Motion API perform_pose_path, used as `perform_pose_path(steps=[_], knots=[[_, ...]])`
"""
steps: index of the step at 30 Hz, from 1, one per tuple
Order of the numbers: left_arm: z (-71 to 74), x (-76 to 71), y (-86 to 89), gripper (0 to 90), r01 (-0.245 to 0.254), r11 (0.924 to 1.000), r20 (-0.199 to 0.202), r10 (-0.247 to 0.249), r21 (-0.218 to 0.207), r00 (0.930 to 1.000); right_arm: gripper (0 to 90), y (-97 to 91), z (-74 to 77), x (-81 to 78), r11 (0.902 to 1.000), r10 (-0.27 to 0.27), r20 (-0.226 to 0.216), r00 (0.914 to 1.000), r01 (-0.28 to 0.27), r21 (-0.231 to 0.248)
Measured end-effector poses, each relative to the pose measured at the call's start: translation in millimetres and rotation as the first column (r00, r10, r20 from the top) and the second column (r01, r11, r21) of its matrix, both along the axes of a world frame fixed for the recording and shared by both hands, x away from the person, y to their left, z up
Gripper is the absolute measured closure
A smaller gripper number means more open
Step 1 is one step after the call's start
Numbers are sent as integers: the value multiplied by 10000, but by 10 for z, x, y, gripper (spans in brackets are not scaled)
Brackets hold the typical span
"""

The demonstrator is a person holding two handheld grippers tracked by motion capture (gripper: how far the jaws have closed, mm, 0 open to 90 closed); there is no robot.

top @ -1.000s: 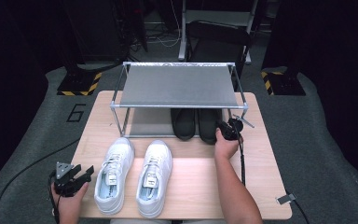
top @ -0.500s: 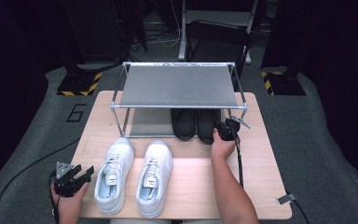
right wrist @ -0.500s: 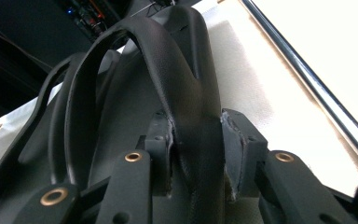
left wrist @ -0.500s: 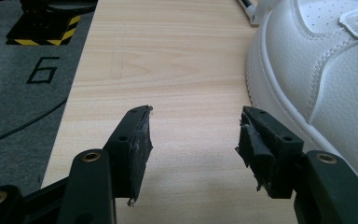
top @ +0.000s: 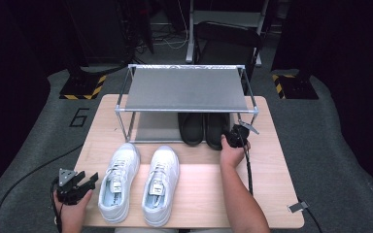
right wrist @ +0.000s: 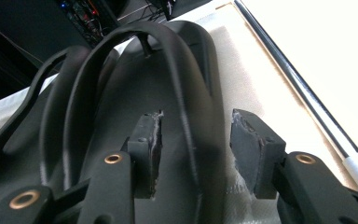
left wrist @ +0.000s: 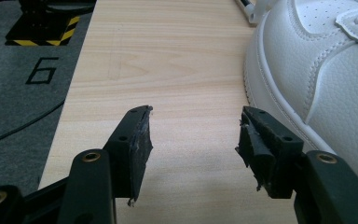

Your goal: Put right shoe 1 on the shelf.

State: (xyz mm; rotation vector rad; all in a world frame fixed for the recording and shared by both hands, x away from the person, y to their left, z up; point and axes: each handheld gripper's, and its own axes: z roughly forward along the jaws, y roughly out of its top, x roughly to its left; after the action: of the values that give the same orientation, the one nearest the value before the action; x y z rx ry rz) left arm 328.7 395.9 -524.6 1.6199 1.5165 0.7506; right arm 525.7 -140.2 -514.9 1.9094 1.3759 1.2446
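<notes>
At the near left corner of the tabletop, the left tongs rest in the person's left hand. Their jaws stand wide apart with nothing between them, and in the left gripper view there is just bare wood there. Just to the right of them sit two white sneakers, side by side on the near part of the tabletop, toes pointing away. One white sneaker lies close beside the left tongs but does not touch them. Behind the sneakers stands a shoe rack with a grey top shelf and a low shelf under it. On the right part of that low shelf sit two black shoes, heels facing the person. The right tongs are at the heel of the right black shoe, held by the right hand. Their jaws have just been opening. A second ago they were pinched closer on the shoe's heel rim. Now the thin black rim stands between the jaws, and there is a gap on the right side, so the pads look like they have let go. I think this means the black shoe is now put away on the low shelf. The white sneakers are not on the rack yet, so they are probably next.
</notes>
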Motion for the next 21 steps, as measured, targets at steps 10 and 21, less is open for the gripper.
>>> perform_pose_path(steps=[10,21], knots=[[3,4,-3,431,-4,10000,5,4,5,10000,518,-64,11,-61,9999,111,-87,9999,-111,-46],[17,-9,24,432,-1,10000,-113,2,59,9999,484,-93,145,-301,9988,460,351,9983,-465,149]])
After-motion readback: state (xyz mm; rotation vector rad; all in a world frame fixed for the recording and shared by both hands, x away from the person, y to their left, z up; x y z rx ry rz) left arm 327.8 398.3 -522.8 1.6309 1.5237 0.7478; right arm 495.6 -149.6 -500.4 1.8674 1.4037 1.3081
